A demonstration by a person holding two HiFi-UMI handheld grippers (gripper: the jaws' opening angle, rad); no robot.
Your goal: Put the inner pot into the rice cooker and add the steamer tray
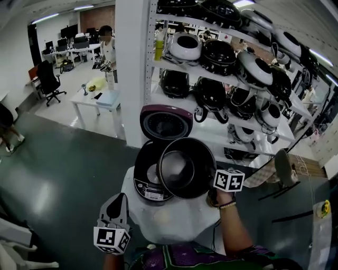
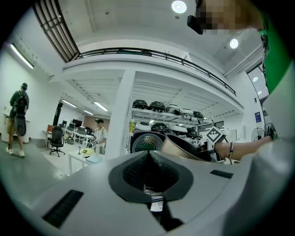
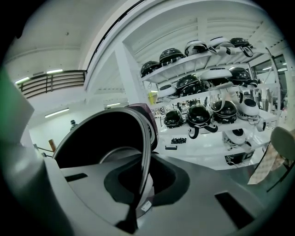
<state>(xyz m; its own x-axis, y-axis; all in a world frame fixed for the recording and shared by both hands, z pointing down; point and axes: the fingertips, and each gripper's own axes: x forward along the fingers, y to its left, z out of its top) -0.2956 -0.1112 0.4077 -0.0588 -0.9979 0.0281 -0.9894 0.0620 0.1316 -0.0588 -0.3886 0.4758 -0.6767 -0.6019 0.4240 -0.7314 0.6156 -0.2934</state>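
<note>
Lighting: bright, cool, even. Sources: round ceiling lamps [image 2: 179, 6] above left gripper [image 2: 148, 154]; strip lights [image 3: 54, 71] up-left of right gripper [image 3: 146, 161]. Deep shadow inside inner pot [image 3: 92, 138]. Heavy fisheye bending, black vignetted corners; near gripper bodies soft, background sharp.

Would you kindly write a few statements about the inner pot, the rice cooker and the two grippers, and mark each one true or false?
1. The right gripper is shut on the rim of the inner pot. True.
2. The inner pot already sits fully inside the rice cooker. False: it is held tilted in the air over the cooker's right side.
3. The cooker's lid is closed. False: it stands open, hinged up behind the cooker body.
4. The left gripper has its jaws together with nothing between them. True.
5. The left gripper is steadying the cooker. False: it is held apart from the cooker, nearer the person.
</note>
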